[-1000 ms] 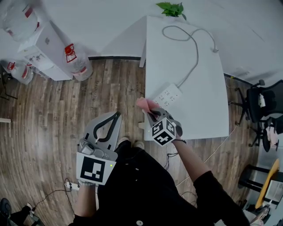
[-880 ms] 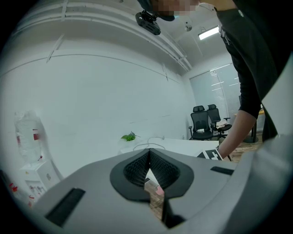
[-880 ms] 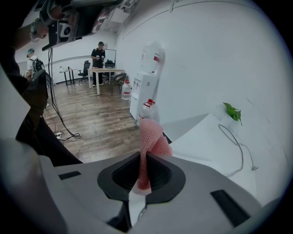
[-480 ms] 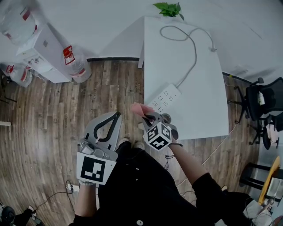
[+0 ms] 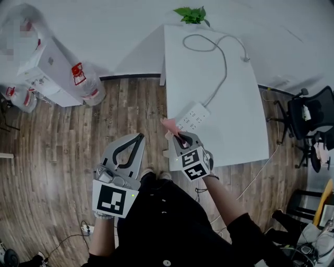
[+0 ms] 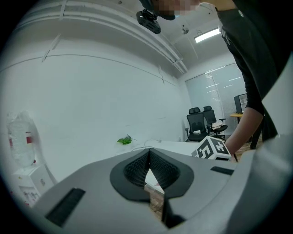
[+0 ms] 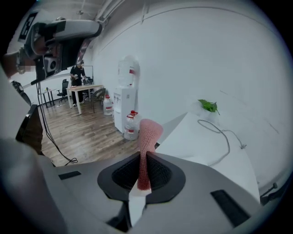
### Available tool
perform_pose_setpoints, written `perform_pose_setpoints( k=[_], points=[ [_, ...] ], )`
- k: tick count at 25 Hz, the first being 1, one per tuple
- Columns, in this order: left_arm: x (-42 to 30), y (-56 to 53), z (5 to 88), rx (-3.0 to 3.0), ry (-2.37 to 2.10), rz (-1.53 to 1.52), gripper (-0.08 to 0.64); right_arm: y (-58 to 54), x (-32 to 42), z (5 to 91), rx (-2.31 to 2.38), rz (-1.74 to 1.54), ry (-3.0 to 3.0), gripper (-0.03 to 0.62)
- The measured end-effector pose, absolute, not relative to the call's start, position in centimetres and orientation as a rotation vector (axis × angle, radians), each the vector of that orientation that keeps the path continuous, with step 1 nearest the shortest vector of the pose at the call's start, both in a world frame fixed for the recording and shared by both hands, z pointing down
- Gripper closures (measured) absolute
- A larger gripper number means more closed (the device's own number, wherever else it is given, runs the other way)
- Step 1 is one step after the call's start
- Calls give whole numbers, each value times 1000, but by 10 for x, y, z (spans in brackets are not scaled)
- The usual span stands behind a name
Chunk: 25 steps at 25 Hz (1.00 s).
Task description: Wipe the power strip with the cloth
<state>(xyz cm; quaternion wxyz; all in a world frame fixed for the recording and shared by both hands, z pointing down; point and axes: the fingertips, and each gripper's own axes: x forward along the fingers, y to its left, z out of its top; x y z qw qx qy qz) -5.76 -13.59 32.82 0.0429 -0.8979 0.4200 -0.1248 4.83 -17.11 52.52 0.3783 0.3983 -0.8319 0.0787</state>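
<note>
The right gripper (image 5: 176, 137) clamps the pink cloth (image 5: 169, 125) between its jaws, just beside the near left end of the white power strip (image 5: 192, 117) on the white table (image 5: 235, 120); the left gripper (image 5: 139, 136), jaws together and empty, hangs left over the wood floor (image 5: 62, 135)

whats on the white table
A white power strip, its grey cable and a plant at the far edge. The right gripper and pink cloth hide the near corner.

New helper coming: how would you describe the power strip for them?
Start at the white table. Near its left edge, just beyond the pink cloth, lies the power strip: the only socketed white block, trailing a grey cable.
</note>
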Motion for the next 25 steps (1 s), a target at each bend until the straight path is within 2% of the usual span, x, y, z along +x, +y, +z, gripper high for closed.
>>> perform_pose_setpoints(
  k=[25],
  points=[
    [-19,-148,310,-2772,1102,-318,546,-150,103,386,1483,179,-2249,541]
  ],
)
